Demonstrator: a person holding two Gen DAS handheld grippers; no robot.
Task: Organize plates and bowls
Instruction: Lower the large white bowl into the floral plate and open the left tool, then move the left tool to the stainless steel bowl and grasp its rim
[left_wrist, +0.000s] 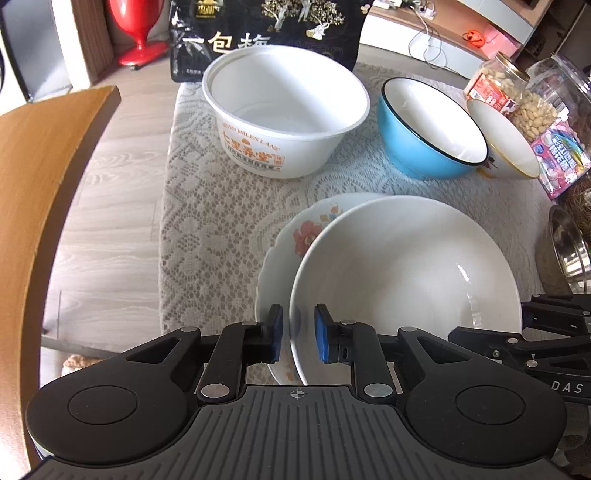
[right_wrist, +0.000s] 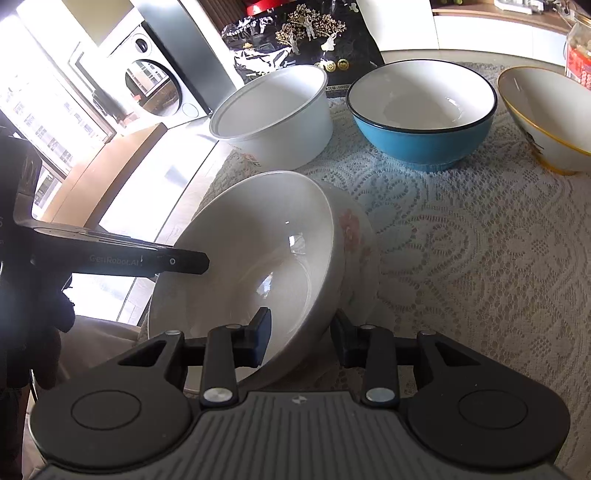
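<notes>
A plain white bowl (left_wrist: 406, 273) sits on a flowered plate (left_wrist: 314, 229) on the lace cloth. My left gripper (left_wrist: 298, 334) straddles the bowl's near rim, pads a little apart from it, open. In the right wrist view the same white bowl (right_wrist: 258, 258) rests tilted on the flowered plate (right_wrist: 354, 236). My right gripper (right_wrist: 301, 339) straddles its rim, one finger inside and one outside, with a gap, open. Behind stand a white paper bowl (left_wrist: 284, 110), a blue bowl (left_wrist: 424, 125) and a gold-rimmed bowl (left_wrist: 506, 140).
A black bag (left_wrist: 266, 33) stands at the back. Jars of nuts and sweets (left_wrist: 546, 110) stand on the right. A steel bowl (left_wrist: 569, 251) sits at the right edge. A wooden chair back (left_wrist: 44, 177) is left of the table edge.
</notes>
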